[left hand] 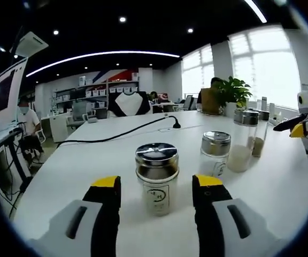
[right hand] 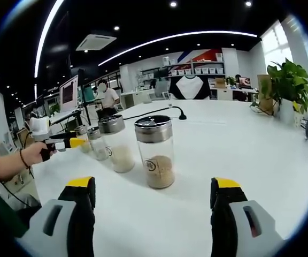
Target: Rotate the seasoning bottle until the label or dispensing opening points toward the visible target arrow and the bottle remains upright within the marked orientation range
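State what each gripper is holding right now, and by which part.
Nothing is held. The left gripper has its jaws open on either side of a seasoning bottle, not touching it. The right gripper is open, short of the tall jar.

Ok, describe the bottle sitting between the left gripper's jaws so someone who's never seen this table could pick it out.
On the big white table, four lidded glass bottles stand in a row. Take the end one, the short bottle standing between the open jaws of the left gripper. Unlike the taller bottle of white grains, it is squat, with a label facing that camera.
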### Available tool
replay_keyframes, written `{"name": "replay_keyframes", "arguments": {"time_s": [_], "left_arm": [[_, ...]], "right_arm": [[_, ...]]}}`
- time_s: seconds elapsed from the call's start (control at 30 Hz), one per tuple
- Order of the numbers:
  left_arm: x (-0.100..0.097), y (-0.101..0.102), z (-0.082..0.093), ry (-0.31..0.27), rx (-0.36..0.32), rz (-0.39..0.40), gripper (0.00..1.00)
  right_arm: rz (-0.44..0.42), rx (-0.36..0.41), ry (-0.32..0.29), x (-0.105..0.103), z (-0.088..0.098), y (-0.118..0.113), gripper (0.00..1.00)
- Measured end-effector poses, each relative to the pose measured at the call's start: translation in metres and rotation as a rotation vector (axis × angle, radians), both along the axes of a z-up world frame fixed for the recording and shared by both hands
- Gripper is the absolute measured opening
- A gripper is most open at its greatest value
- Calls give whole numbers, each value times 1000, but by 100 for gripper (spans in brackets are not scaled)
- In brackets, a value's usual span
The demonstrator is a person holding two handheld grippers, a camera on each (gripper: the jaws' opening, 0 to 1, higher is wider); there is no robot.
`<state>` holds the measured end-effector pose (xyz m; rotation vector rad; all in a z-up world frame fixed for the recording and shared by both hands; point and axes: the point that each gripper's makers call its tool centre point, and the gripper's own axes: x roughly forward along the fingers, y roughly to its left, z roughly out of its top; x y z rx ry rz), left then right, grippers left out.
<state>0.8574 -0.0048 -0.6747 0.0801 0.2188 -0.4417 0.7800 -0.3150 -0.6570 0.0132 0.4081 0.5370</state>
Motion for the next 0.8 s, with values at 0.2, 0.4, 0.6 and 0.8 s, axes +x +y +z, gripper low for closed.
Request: {"name": "replay_keyframes", "arguments": {"time_s": [0.2,0.4,0.6,0.8], "left_arm": [[-5,-6,4,6,42,-156,51],[1,0,6,15,128,-220,53],[0,-9,7,65,82,-354,53],[5,-12,14,120,-63,-413,52]], "right_arm": [[1,-1,2,-1,0,0,91],[-7,0,9,-1,-2,0,91],[-6,-4,7,-1,-1,0,91],[-3,-4,8,-1,-1,0,91]]}}
